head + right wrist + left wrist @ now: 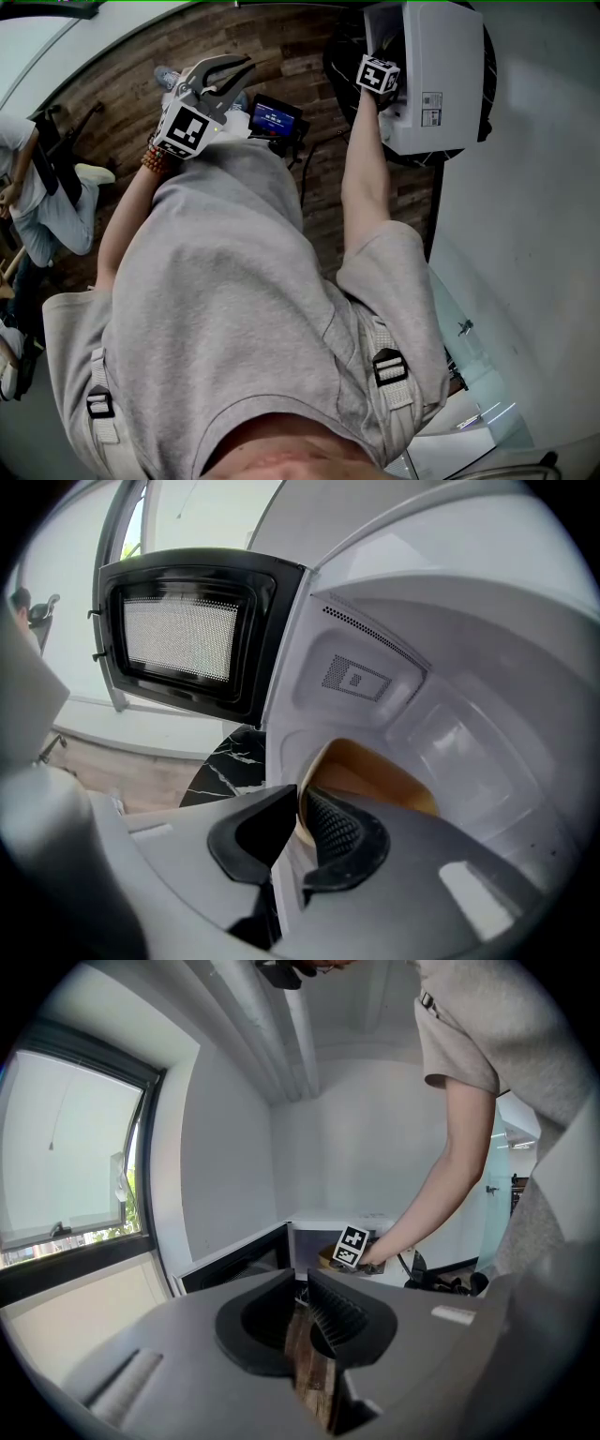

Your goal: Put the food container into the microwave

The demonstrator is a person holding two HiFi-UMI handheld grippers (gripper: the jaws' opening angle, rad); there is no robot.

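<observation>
Food container point(375, 785), a single tan one, sat inside the open microwave point(441, 66), in the lower middle of the right gripper view, its near rim pinched between the fingers point(333, 827) of the right gripper point(298, 808).

At the far left of the head view a second person point(33, 187) sat over the wooden floor point(281, 37). Right of that, the left gripper point(302, 1279) was raised on a bent arm, with a bead bracelet point(157, 159) at the wrist. Its fingers point(333, 1312) were all but pressed together with nothing between them, only a strip of floor showing through the slit. Its cube point(185, 128) bore a black-and-white square marker. Just right of it, in the upper middle of the frame, one small device with a blue screen point(275, 117) showed; its writing was too small to read.

Farther right, the right arm point(361, 178) reached out straight toward the upper right of the frame, the hand and its marker cube point(379, 74) at the mouth of the microwave. The one white microwave stood on a dark marbled surface point(225, 761). Its single black door point(187, 639) hung open in the upper left of the right gripper view. A sticker point(431, 108) on the casing was too small to read.
</observation>
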